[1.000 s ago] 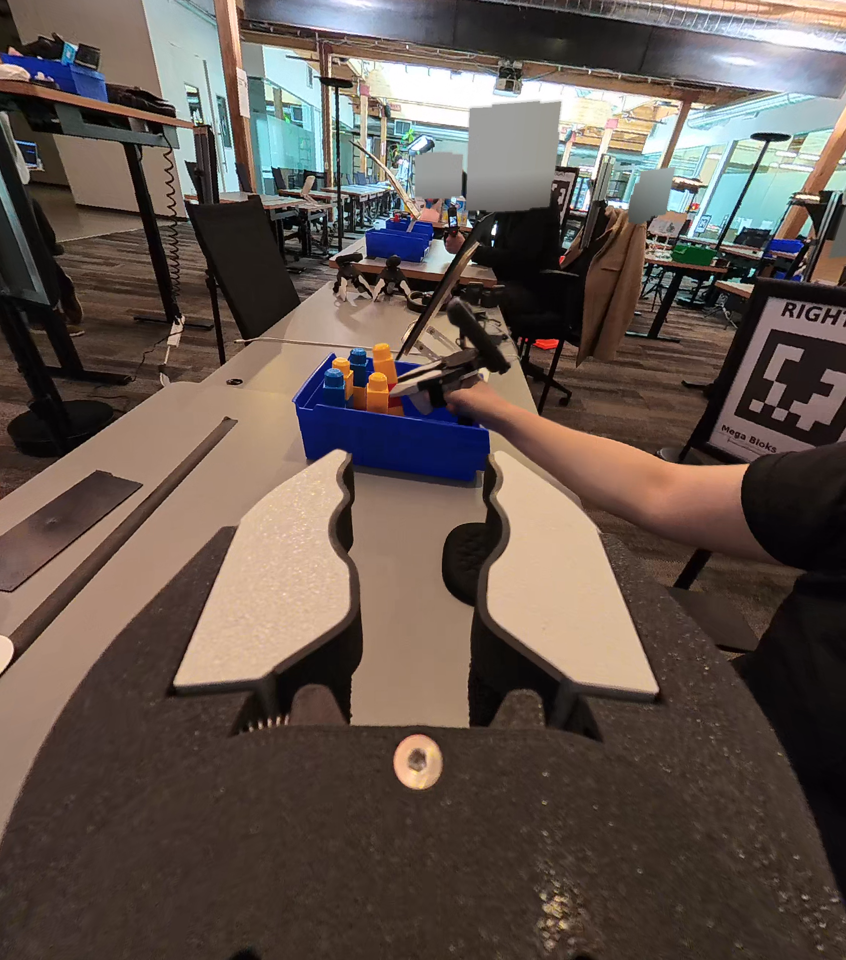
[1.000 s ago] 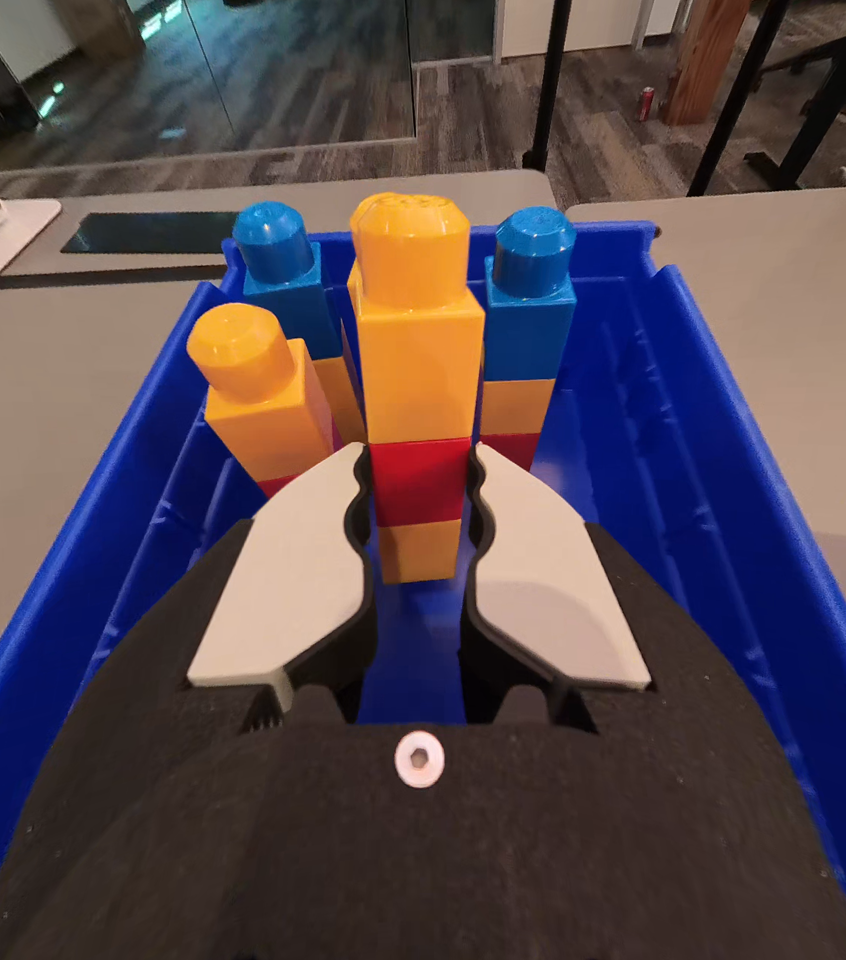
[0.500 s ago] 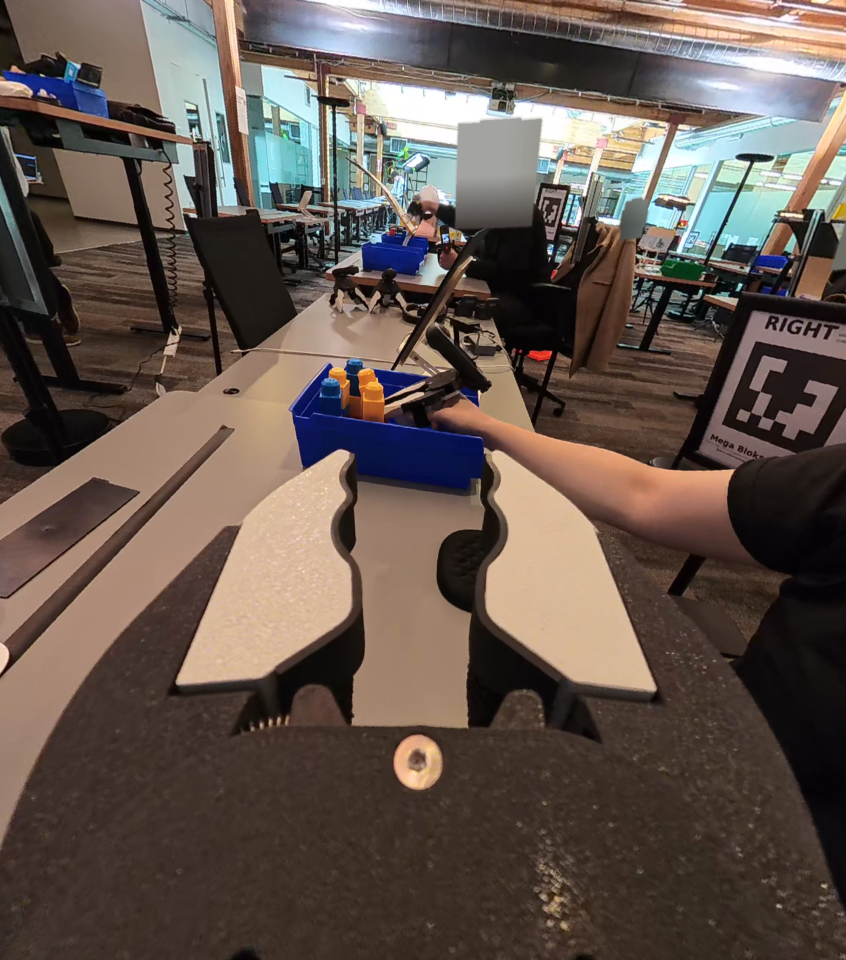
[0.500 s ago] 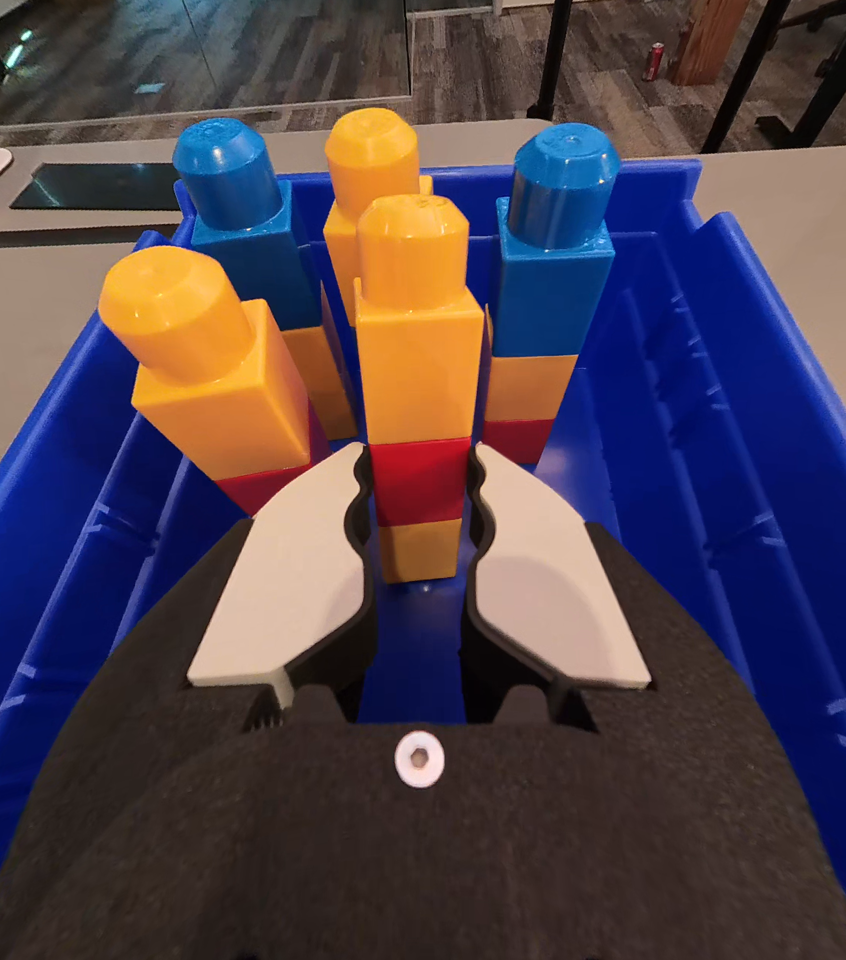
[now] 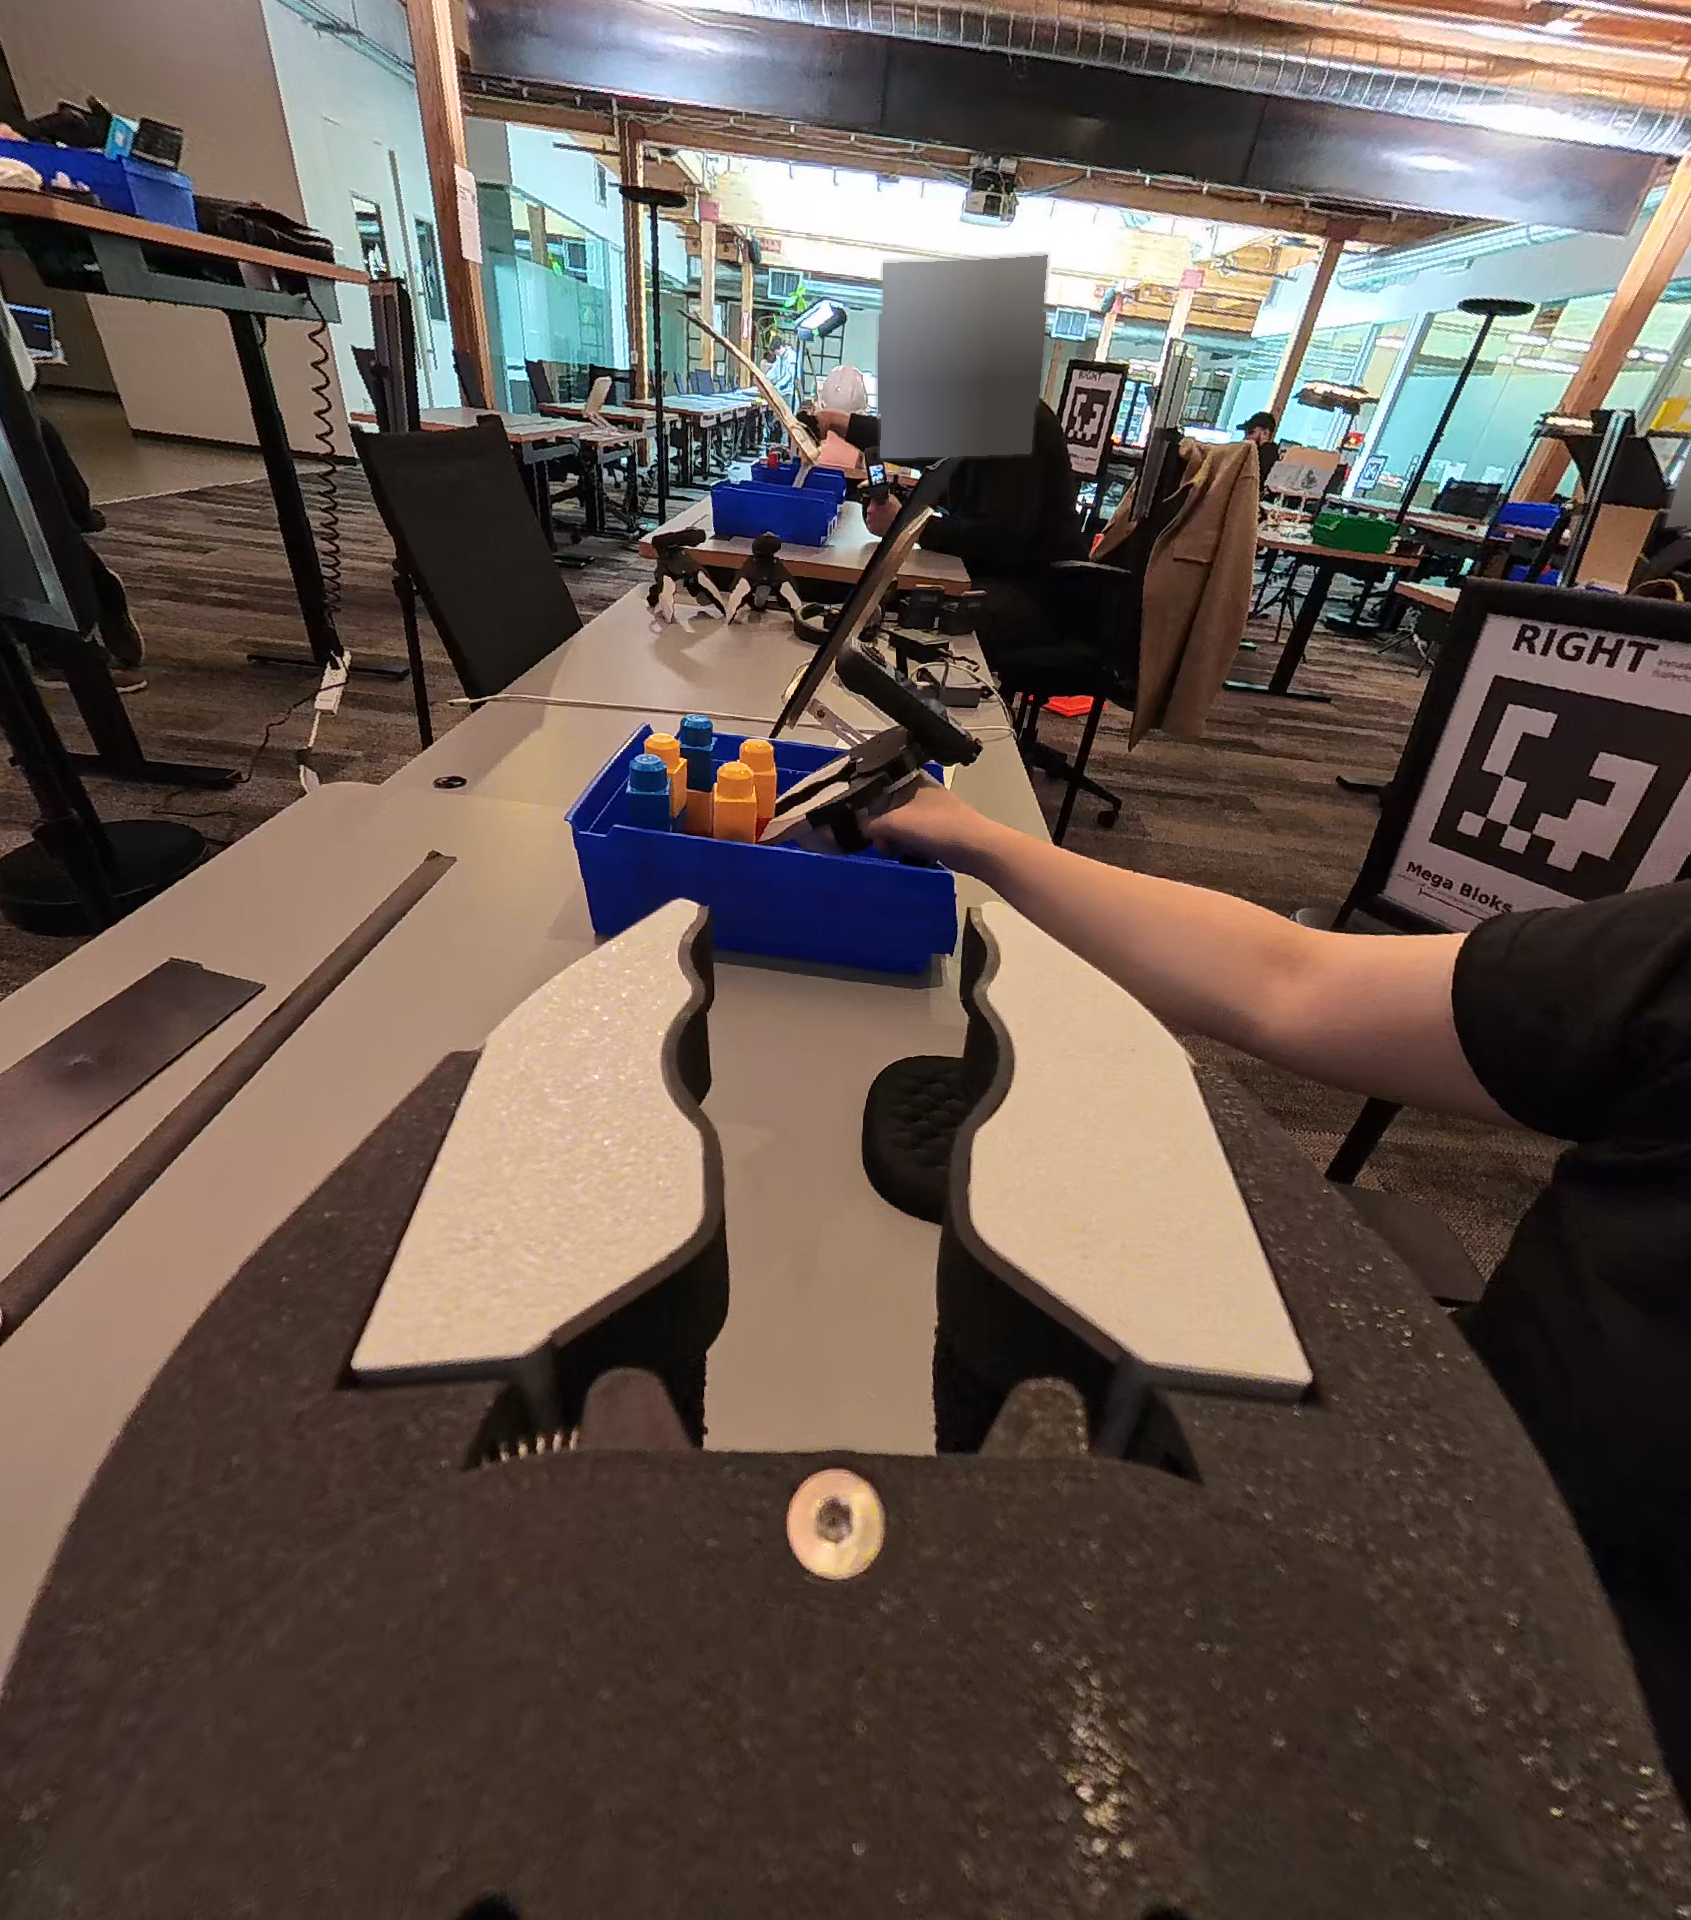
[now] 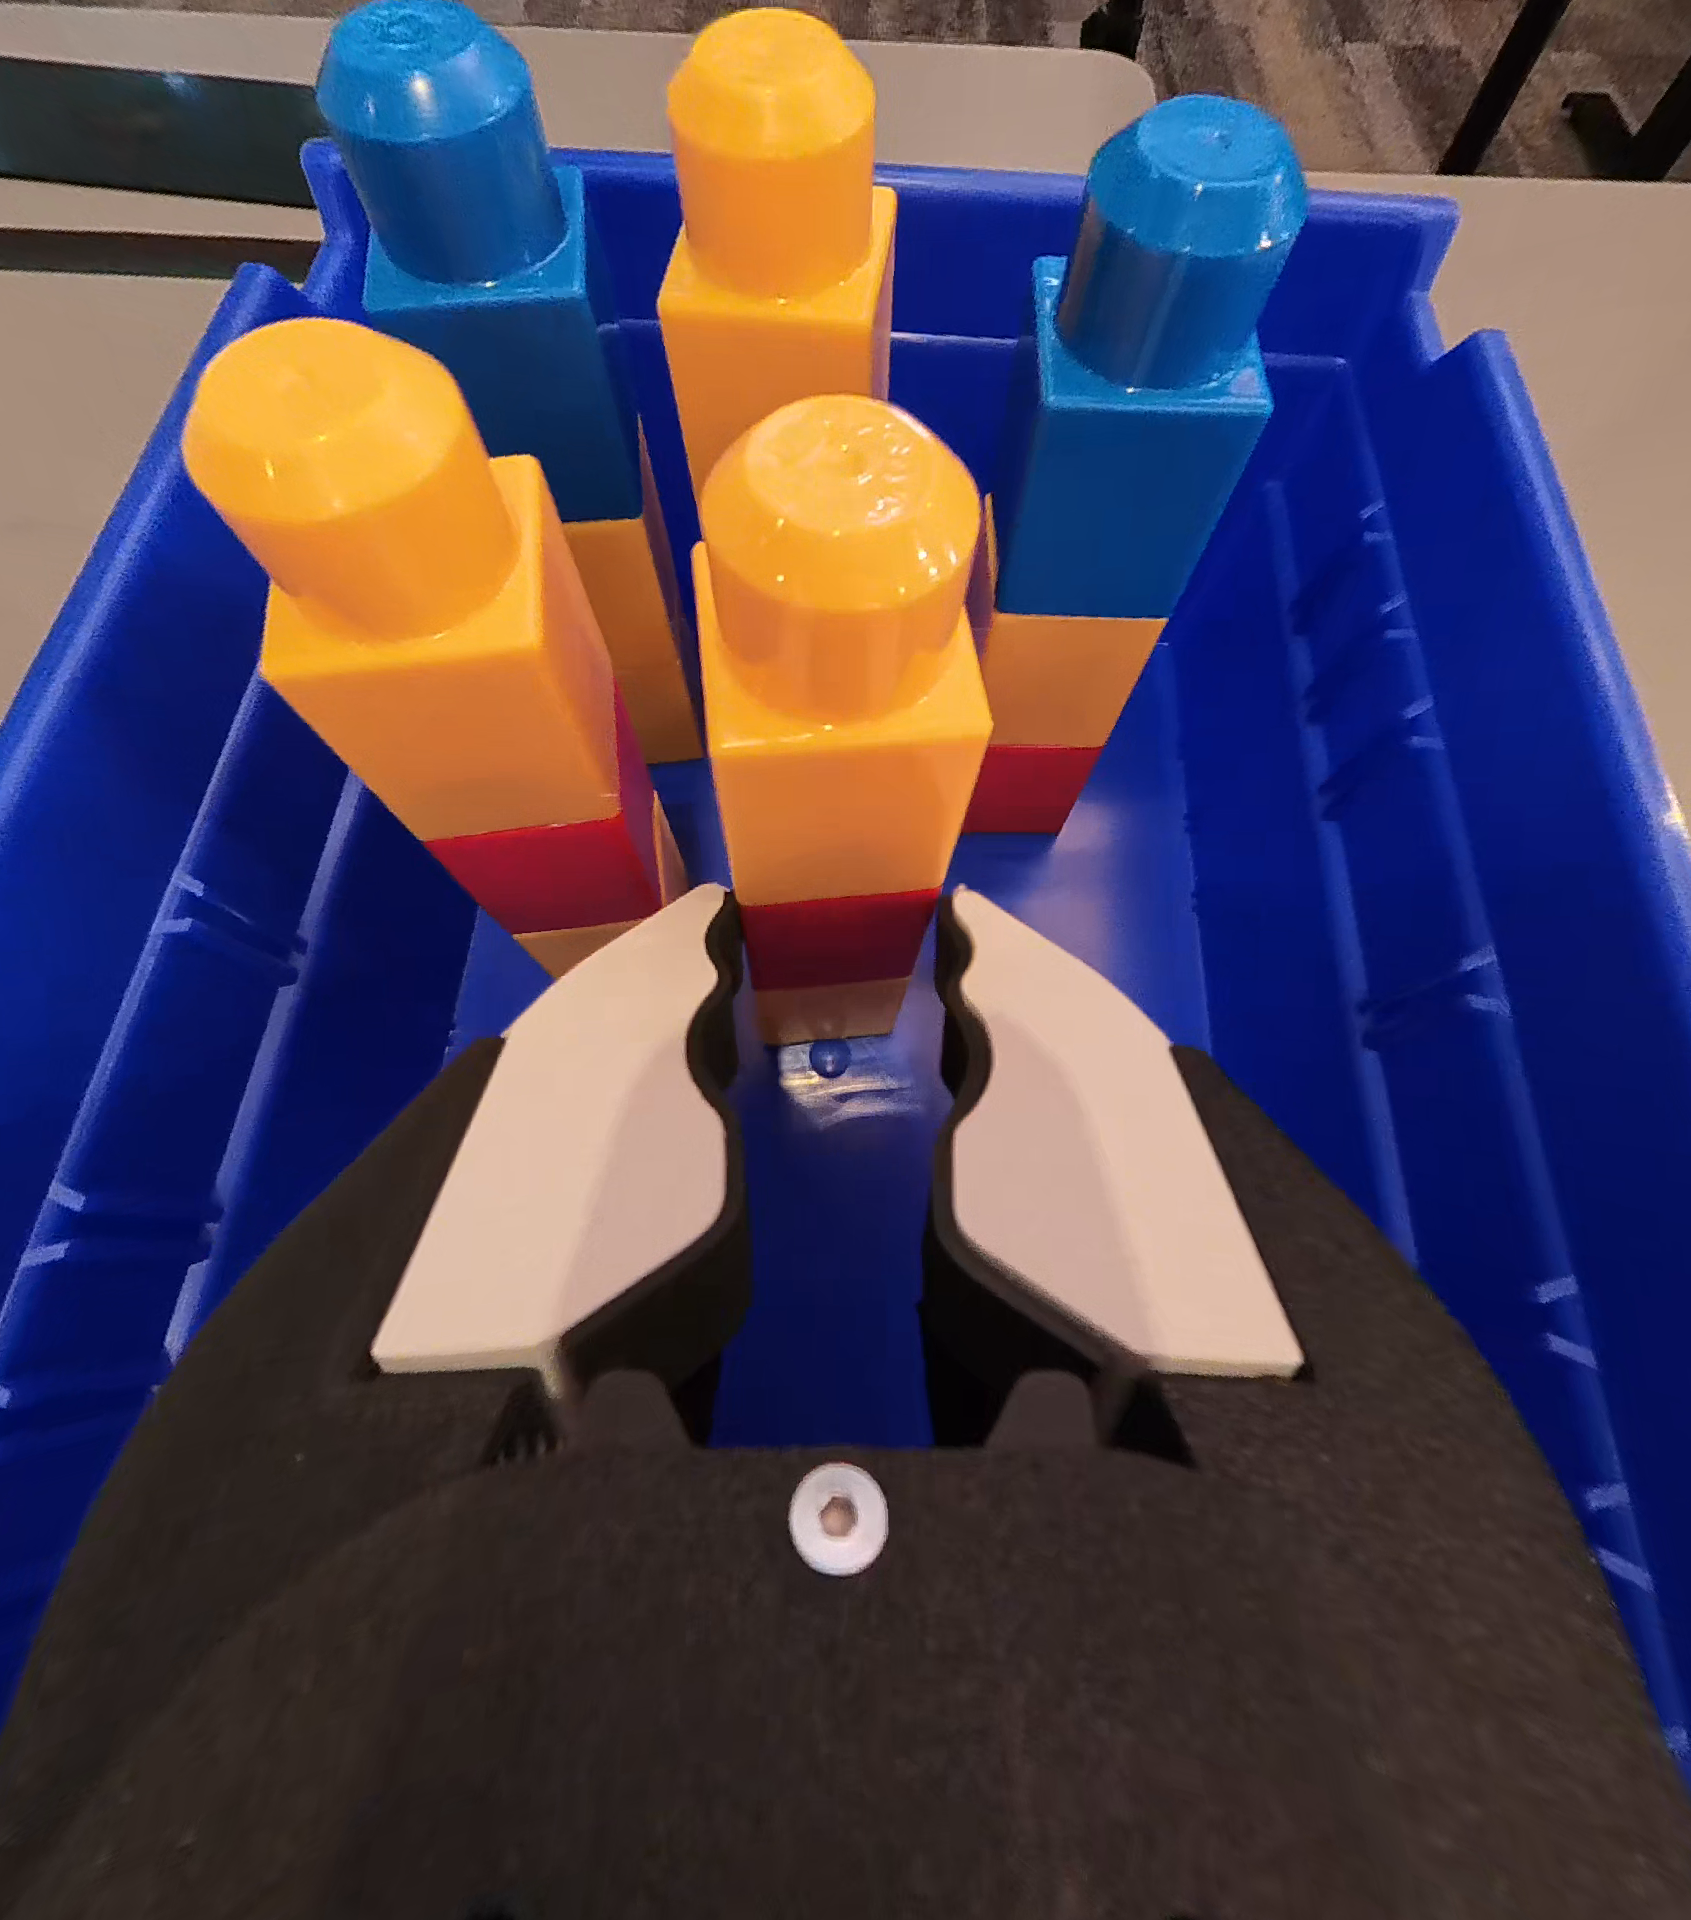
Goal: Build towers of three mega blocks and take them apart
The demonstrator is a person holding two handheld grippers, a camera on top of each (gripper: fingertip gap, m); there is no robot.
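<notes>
Blue bin (image 6: 1506,831) on the grey table (image 5: 799,1195) holds five block towers, the nearest tower (image 6: 836,748) clamped at its red block by the right gripper (image 6: 833,940), while the left gripper (image 5: 836,1039), fingers apart, hovers empty nearer.

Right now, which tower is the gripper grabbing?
The front middle tower, yellow on top, red, then yellow. The right hand-held gripper pinches its red block; the other four stand free behind.
</notes>
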